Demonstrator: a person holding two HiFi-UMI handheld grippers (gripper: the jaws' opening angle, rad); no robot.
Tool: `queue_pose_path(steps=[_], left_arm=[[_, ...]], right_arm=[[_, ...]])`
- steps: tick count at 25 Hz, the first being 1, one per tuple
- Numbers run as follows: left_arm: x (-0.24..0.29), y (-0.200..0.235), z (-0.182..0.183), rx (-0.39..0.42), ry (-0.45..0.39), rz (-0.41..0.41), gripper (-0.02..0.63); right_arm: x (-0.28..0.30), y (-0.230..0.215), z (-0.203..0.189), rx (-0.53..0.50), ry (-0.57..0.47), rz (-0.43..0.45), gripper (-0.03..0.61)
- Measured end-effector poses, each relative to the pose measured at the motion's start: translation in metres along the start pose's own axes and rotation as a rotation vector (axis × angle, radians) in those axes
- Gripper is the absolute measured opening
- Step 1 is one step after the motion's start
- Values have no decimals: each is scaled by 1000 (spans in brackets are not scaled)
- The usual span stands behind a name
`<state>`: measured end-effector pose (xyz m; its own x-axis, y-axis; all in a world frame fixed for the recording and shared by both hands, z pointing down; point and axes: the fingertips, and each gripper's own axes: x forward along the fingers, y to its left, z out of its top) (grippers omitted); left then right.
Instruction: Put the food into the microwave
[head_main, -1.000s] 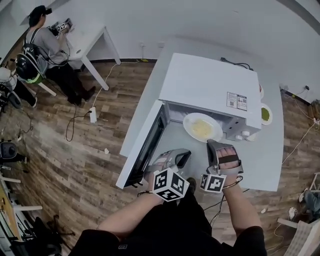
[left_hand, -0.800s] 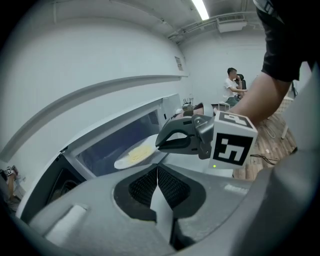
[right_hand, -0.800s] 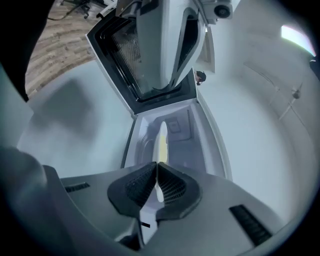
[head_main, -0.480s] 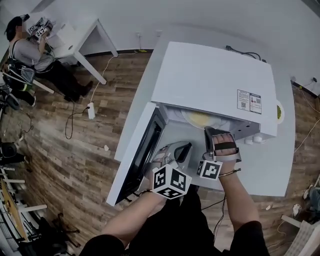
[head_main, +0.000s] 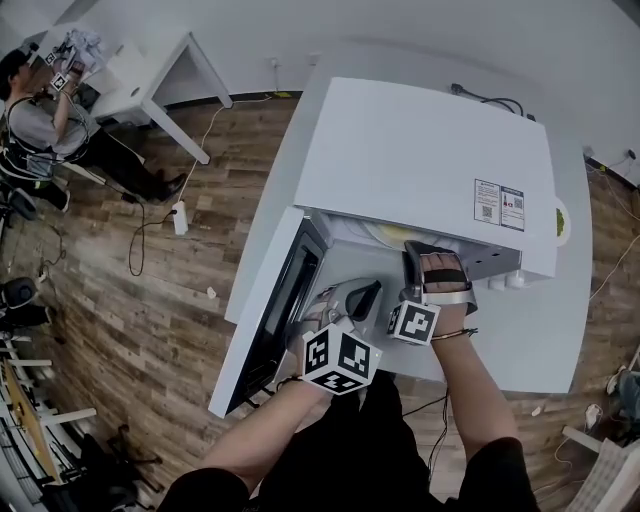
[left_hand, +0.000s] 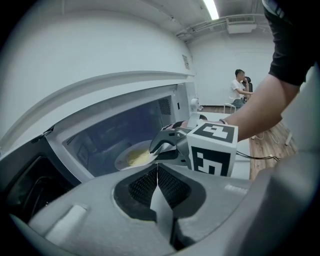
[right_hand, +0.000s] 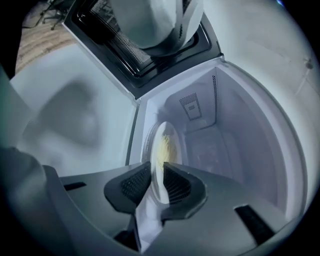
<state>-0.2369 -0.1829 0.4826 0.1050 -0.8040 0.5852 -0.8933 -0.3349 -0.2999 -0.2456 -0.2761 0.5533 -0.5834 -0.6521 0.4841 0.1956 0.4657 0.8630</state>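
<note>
left tongs (left_hand: 157, 167) pressed together, empty, parked low by the open door (head_main: 275, 310). Looks like they're just keeping clear. right tongs (right_hand: 159, 175) reach into the microwave (head_main: 420, 150). Their jaws have just been opening: plate (right_hand: 161, 135) rim sits between the pads, not pinched, reads as a release. Plate with the yellow food (right_hand: 165, 147) is inside the cavity. In the head view the microwave top hides nearly all of the plate. Right gripper view shows the rim in the gap. Left gripper view shows it side-on, apparently flat on the cavity floor.
</note>
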Motion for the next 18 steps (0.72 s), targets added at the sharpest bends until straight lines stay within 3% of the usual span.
queue_pose_path(steps=[3, 6, 9, 18], left_arm=[[1, -1, 6, -2, -2, -4, 8], [2, -1, 11, -3, -4, -3, 8], [2, -2, 12, -14, -1, 0, 8], [-2, -8, 14, -28, 23, 6, 8]], right_arm=[[-10, -3, 4, 33, -36, 20, 106], [-20, -1, 5, 54, -68, 46, 106], [-18, 7, 2, 62, -69, 96, 23], [11, -10, -7, 176, -9, 122, 15]])
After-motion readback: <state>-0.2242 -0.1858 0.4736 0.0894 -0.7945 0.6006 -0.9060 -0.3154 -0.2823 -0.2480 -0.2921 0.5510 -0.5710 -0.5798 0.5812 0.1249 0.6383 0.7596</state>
